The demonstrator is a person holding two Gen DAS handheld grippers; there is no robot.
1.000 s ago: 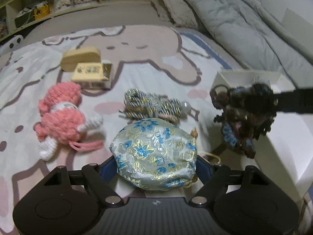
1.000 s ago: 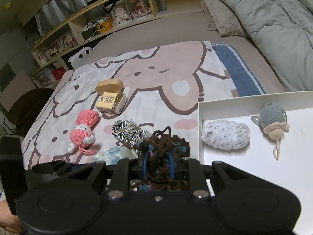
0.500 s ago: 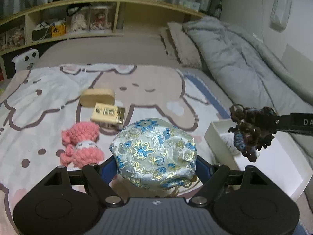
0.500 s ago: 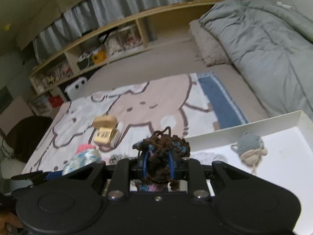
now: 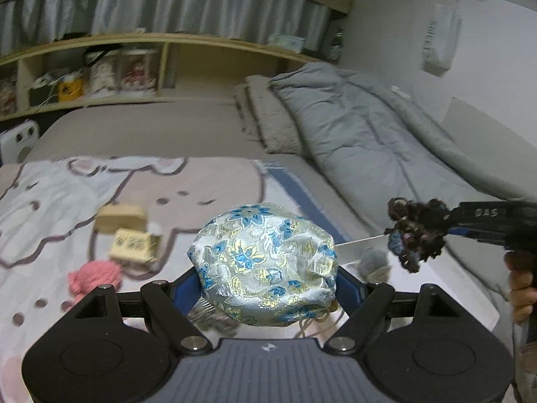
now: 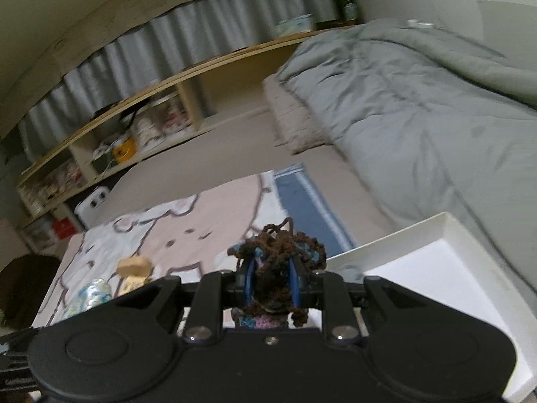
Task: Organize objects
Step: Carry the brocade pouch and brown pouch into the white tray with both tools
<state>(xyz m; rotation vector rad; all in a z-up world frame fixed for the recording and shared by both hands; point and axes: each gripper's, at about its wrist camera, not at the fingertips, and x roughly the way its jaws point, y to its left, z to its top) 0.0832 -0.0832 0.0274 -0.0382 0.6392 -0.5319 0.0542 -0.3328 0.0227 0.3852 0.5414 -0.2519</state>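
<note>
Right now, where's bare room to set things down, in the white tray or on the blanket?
Tray: the near floor, inside the far rim, looks bare in the right wrist view; a grey crochet piece lies toward its left end. Blanket: open beyond the wooden box; crowded around the box, card box and pink doll.

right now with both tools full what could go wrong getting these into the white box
1. The brocade pouch bulges well beyond the left tool, gripped only at its sides, so it might slip.
2. Loose loops of the brown yarn toy drape over the right tool and may snag on release.
3. The white box is shallow; items could roll out.
</note>
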